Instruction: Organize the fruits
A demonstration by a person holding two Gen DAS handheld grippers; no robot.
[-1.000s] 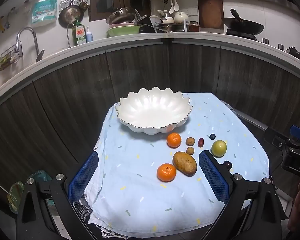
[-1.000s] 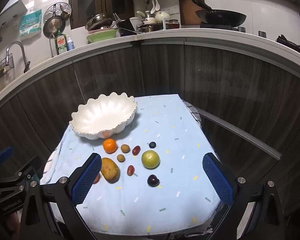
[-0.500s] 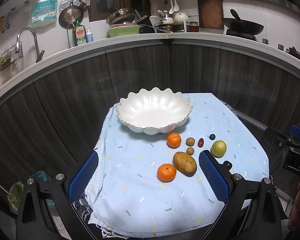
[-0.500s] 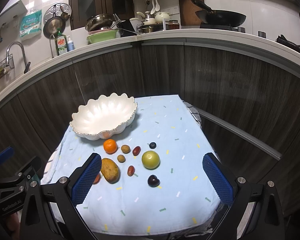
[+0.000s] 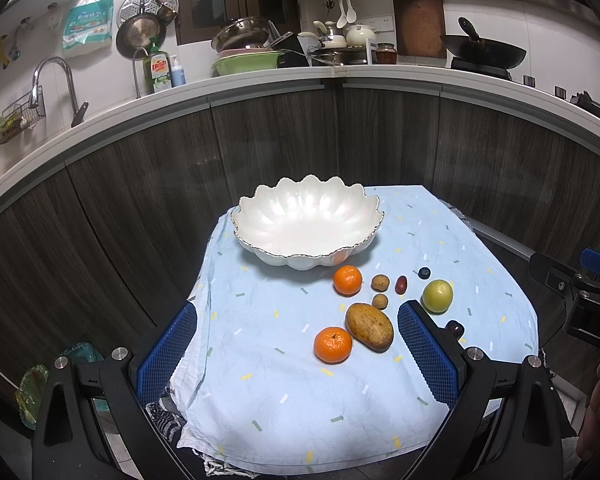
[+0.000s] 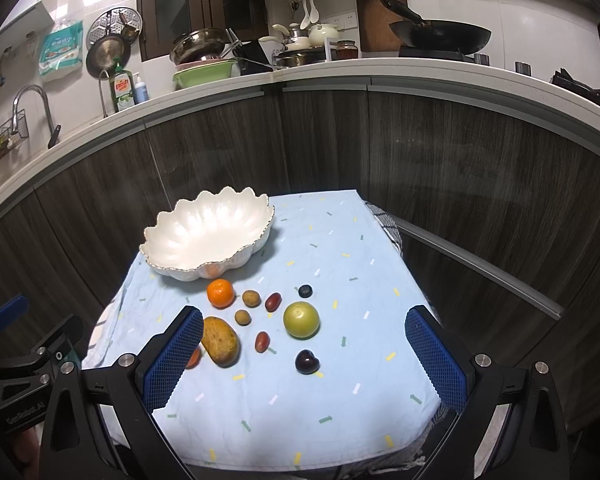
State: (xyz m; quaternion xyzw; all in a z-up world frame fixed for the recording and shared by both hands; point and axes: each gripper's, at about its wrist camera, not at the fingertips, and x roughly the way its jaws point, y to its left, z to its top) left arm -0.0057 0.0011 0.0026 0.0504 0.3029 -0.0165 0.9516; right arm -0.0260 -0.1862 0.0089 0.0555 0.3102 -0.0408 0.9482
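An empty white scalloped bowl [image 5: 260, 236] [image 6: 160, 246] stands at the back of a small table with a light blue cloth [image 5: 276, 384]. In front of it lie two oranges [image 5: 347, 280] [image 5: 333, 344], a brown mango [image 5: 369, 325] [image 6: 219, 340], a green round fruit [image 5: 437, 295] [image 6: 301, 319], small brown fruits [image 6: 251, 298], red dates [image 6: 273, 301], a blueberry [image 6: 305, 291] and a dark cherry [image 6: 307, 361]. My left gripper [image 5: 296, 354] is open and empty, held above the table's near edge. My right gripper [image 6: 304, 360] is open and empty, likewise above the near edge.
Dark wood cabinets curve behind the table under a white counter [image 5: 260, 80] with a sink tap, dish soap, pots and a wok [image 6: 440, 36]. A metal rail [image 6: 480, 268] runs to the right of the table. The table's sides drop off to the floor.
Both views have barely shifted. Both grippers stay open and nothing on the table has moved.
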